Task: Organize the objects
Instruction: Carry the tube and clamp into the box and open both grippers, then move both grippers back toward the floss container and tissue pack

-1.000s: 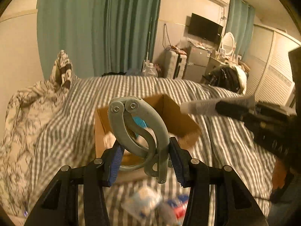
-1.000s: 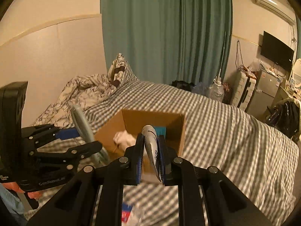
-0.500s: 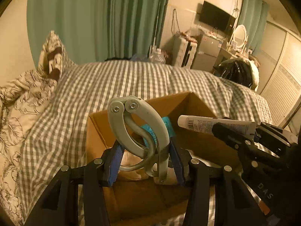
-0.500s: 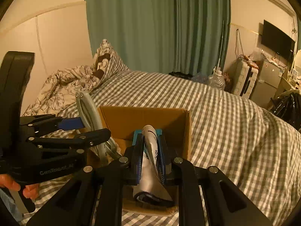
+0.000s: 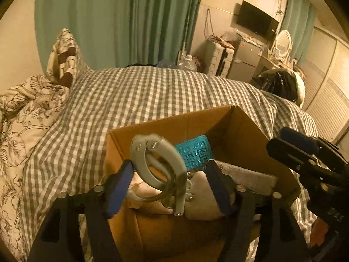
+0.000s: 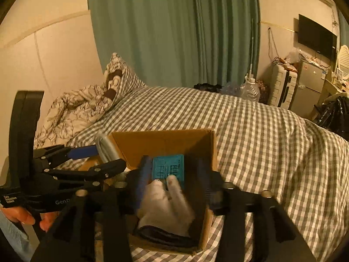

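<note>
An open cardboard box sits on the checked bed, with a teal blister pack inside it. My left gripper hangs over the box's near side. Its jaws are opening, and the grey metal clamp tool tilts loose between the blue pads, clear of both. My right gripper is over the box too. Its jaws are also opening, and the white tube, blurred, drops between them onto the box's contents beside the teal pack. The right wrist view shows the left gripper at the left.
The grey checked bedspread surrounds the box. A floral quilt and a pillow lie at the left. Green curtains, a suitcase, a small fridge and a TV stand beyond the bed. A person's hand holds the left gripper.
Both grippers came down over the box. Both jaws have spread, so the pads no longer press on the clamp tool or the tube, and the tube has slid down into the box.
</note>
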`<act>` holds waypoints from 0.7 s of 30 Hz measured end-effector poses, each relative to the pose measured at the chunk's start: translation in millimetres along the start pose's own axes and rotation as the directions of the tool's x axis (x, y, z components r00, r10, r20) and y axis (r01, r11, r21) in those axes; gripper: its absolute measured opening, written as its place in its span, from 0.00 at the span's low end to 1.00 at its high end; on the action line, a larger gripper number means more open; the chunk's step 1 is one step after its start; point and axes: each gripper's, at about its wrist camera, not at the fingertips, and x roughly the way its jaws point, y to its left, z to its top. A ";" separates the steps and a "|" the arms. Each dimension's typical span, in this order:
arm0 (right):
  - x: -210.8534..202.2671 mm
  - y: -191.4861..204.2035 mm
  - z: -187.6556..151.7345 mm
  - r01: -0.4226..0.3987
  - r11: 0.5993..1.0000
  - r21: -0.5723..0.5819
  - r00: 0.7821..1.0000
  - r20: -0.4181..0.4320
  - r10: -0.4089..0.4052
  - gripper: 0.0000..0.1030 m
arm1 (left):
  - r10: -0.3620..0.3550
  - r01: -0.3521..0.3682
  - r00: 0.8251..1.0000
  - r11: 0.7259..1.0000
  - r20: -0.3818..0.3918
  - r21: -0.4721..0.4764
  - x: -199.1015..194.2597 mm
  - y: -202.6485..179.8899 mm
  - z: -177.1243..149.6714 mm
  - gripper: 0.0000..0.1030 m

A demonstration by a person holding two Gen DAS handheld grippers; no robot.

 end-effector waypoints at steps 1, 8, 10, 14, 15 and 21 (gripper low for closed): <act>-3.5 0.5 1.1 0.003 1.000 0.002 1.000 0.005 -0.003 0.50 | -0.001 0.001 1.000 1.000 0.003 -0.003 -2.7 1.0 0.6 0.70; -42.3 9.7 5.5 0.041 0.999 0.010 0.998 0.054 -0.042 0.66 | 0.011 -0.012 0.997 1.000 0.072 0.016 -44.4 -2.8 3.2 0.83; -54.1 13.0 7.2 0.054 0.999 0.010 0.997 0.063 -0.054 0.68 | 0.019 -0.021 0.996 0.999 0.091 0.027 -56.8 -3.7 3.0 0.87; -81.7 18.4 9.5 0.071 0.997 0.026 0.993 0.097 -0.073 0.77 | 0.028 -0.034 0.991 0.999 0.133 0.041 -83.6 -6.4 1.3 0.90; -90.1 19.1 9.8 0.072 0.997 0.032 0.991 0.107 -0.075 0.78 | 0.029 -0.036 0.989 0.998 0.143 0.044 -90.1 -6.9 0.7 0.91; -137.6 21.9 8.4 0.073 0.996 0.046 0.985 0.151 -0.080 0.85 | 0.035 -0.046 0.981 0.998 0.193 0.050 -124.9 -10.7 -6.5 0.98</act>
